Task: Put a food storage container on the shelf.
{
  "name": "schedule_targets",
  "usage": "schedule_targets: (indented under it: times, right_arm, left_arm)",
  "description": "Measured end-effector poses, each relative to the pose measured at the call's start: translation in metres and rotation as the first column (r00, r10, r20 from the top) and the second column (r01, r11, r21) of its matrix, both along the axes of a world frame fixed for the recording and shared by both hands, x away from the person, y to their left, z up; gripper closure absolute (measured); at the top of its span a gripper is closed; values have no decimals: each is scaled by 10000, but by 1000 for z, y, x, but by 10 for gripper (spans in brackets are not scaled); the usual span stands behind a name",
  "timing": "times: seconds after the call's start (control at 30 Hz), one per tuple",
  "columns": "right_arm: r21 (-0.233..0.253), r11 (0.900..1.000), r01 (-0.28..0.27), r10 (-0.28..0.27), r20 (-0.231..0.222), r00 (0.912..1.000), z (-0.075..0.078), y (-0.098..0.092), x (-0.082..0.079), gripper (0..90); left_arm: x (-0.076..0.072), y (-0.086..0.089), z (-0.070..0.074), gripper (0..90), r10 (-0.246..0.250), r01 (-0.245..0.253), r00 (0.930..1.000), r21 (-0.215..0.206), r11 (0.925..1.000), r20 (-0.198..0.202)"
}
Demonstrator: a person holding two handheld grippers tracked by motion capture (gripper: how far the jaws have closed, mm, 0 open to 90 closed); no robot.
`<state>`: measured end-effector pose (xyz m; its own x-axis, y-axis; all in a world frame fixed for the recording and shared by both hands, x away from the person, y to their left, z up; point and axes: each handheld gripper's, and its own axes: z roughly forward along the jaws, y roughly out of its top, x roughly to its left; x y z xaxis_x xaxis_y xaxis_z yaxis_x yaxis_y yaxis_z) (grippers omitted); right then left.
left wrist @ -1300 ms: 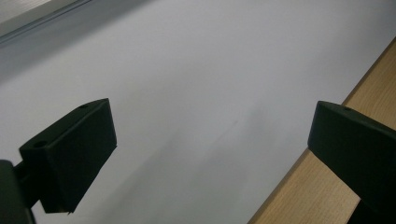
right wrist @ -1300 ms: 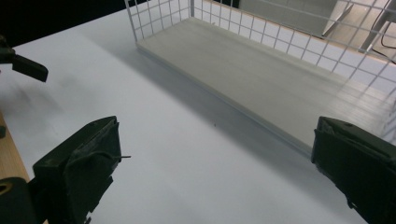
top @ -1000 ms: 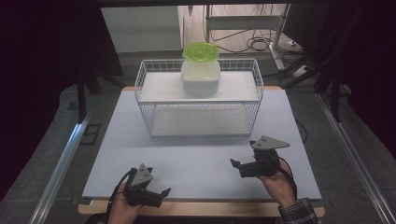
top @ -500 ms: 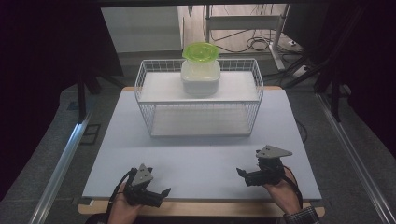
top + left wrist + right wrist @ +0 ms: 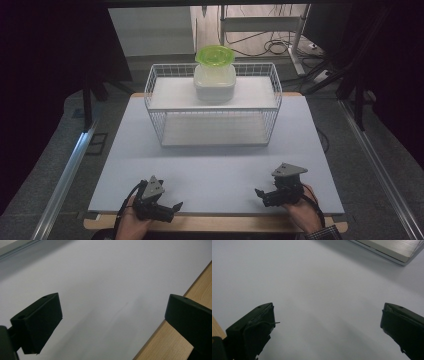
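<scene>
A pale bench (image 5: pixel 215 170) is seen from above. At twelve o'clock on it stands a white wire basket (image 5: pixel 156 105) with a flat shelf across its top. On that shelf, slightly toward eleven o'clock of the shelf's middle, sits a translucent white plastic container (image 5: pixel 214 82) with a bright green lid (image 5: pixel 215 54) laid over its mouth.

At the near edge, two hands each hold a set of tongs. The left tongs (image 5: pixel 172 208) rest at seven o'clock, the right tongs (image 5: pixel 259 193) at five o'clock, both well apart from the basket. In each gripper view the two black jaws stand wide apart over bare bench, clamped on nothing.

The container looks light and probably empty, with stiff but slightly yielding walls and a smooth surface that may slip under hard jaws. Its body looks wide, possibly too wide for one set of tongs. The lid's overhanging rim seems the better hold, though whether the lid is snapped on cannot be told; if loose, it would lift away alone. Steadying the body with one set while the other takes the rim seems safest.
</scene>
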<state>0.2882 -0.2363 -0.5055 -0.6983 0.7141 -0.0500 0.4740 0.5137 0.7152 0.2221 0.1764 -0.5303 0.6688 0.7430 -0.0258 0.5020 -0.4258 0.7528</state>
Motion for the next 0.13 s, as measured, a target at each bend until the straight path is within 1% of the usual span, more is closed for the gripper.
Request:
schedule_targets:
  times: [0.13]
  right_arm:
    - [-76, 10000, -22, 22, 12, 10000, -1, 2, 1, 0]
  left_arm:
    - [0, 0, 0, 7, 3, -3, 10000, 21, 10000, -2]
